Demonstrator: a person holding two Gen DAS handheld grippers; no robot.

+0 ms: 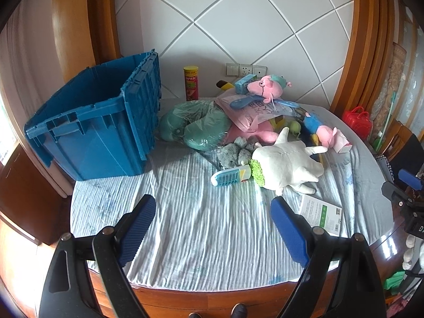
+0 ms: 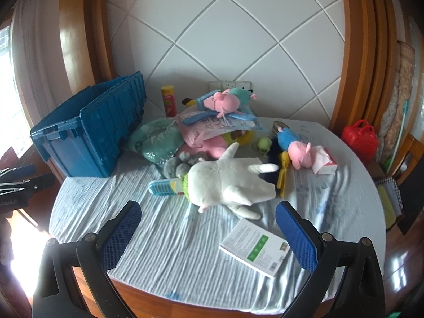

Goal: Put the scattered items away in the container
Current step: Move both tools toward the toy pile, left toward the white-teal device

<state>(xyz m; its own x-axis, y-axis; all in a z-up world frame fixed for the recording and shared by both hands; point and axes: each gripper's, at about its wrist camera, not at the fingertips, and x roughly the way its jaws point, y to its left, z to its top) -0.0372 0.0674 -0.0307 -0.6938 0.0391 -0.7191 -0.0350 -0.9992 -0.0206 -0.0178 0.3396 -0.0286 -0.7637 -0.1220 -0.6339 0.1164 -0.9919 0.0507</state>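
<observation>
Left wrist view: the left gripper (image 1: 213,213) hangs with jaws spread wide and empty over the striped pale-blue cloth (image 1: 185,238). The open blue plastic crate (image 1: 100,122) sits ahead to its left, the white plush toy (image 1: 288,164) ahead to its right among a heap of soft toys. The right gripper (image 2: 208,218) is likewise agape, holding nothing, the white-and-green booklet (image 2: 254,246) lying between its fingers.

Below my fingers, a round wooden table (image 2: 164,300) under a striped cloth (image 2: 172,251) carries a blue crate (image 2: 79,143), a toy heap (image 2: 225,182) and a booklet (image 2: 255,247).
</observation>
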